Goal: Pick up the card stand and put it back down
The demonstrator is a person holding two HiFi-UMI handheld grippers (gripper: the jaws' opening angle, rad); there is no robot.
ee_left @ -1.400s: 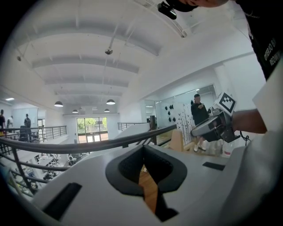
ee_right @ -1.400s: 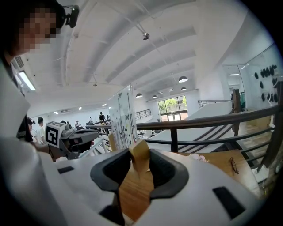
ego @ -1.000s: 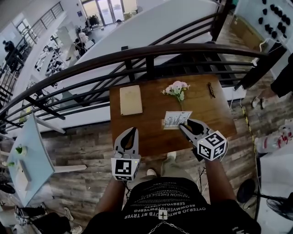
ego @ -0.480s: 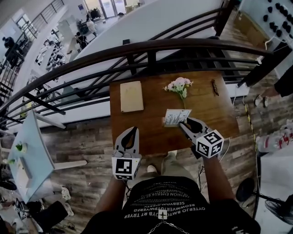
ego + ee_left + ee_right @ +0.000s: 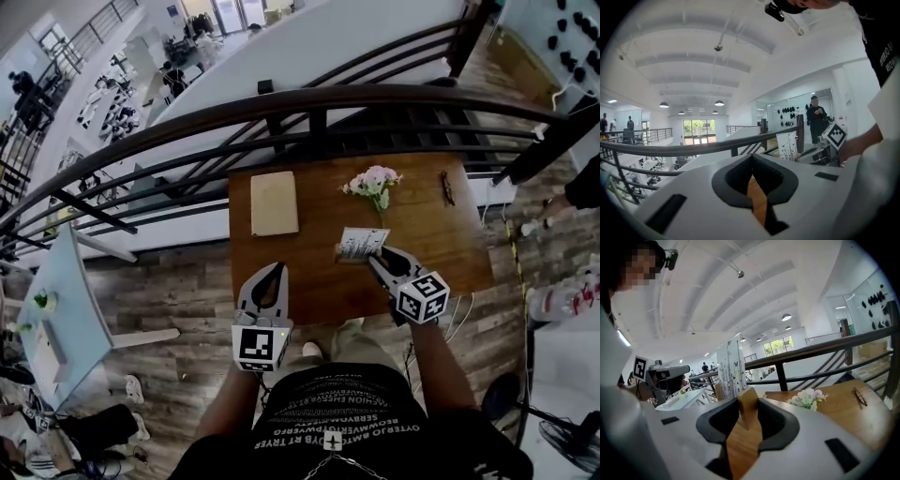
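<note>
Card stand [image 5: 360,244]: small wood block base, white printed card standing upright in it. Sitting mid-tabletop [image 5: 309,277], toward near edge; touching wood or not, cannot tell. Right gripper [image 5: 377,255] clamping jaws on block base. Left gripper [image 5: 270,272] hovering over near-left part, jaws closed, gripping nothing. Flower bunch [image 5: 373,182] lying toward far edge.

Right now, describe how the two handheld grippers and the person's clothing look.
The left gripper and right gripper match: pale grey curved fingers with dark inner lining, each with a white cube of black square markers behind. The person wears a black T-shirt with white lettering.
</note>
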